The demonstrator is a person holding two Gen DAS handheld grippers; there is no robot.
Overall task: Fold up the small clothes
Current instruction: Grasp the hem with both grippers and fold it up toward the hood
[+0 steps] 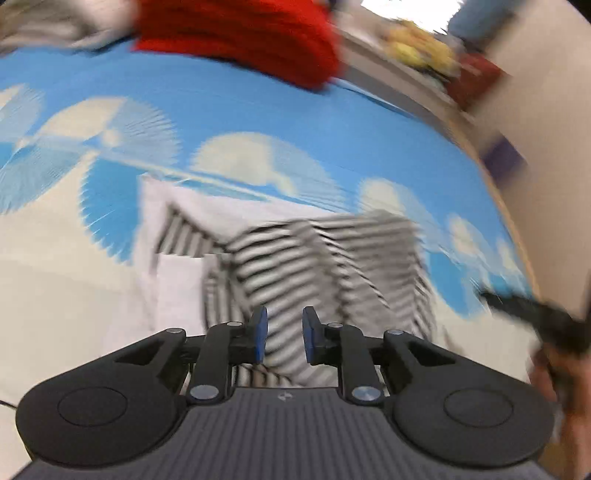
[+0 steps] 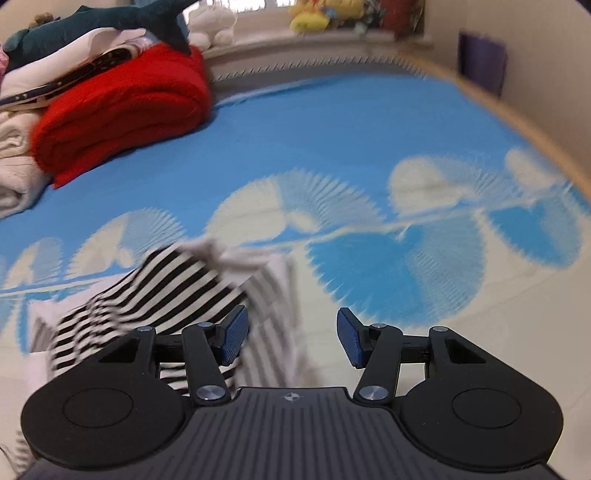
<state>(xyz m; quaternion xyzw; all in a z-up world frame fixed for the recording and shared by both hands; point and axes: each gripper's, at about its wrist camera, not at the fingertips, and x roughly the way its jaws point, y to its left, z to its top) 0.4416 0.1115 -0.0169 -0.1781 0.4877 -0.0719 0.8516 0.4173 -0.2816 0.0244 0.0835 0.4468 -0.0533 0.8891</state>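
Note:
A black-and-white striped garment (image 1: 295,258) with white parts lies crumpled on the blue and cream bedspread (image 1: 258,110). In the blurred left wrist view my left gripper (image 1: 285,334) hovers over it, blue pads a little apart, stripes showing through the gap and nothing pinched. My right gripper (image 2: 291,341) stands open and bare over the cream part of the bedspread (image 2: 332,129). The same striped garment (image 2: 166,288) lies just left of its left finger. A dark blurred shape at the left wrist view's right edge is the right gripper (image 1: 535,314).
A folded red blanket (image 2: 122,110) lies at the back left, with white bedding and a dark plush shark (image 2: 110,22) piled on it. Yellow soft toys (image 2: 314,14) sit on the sill behind. A wooden bed edge (image 2: 517,118) runs along the right wall.

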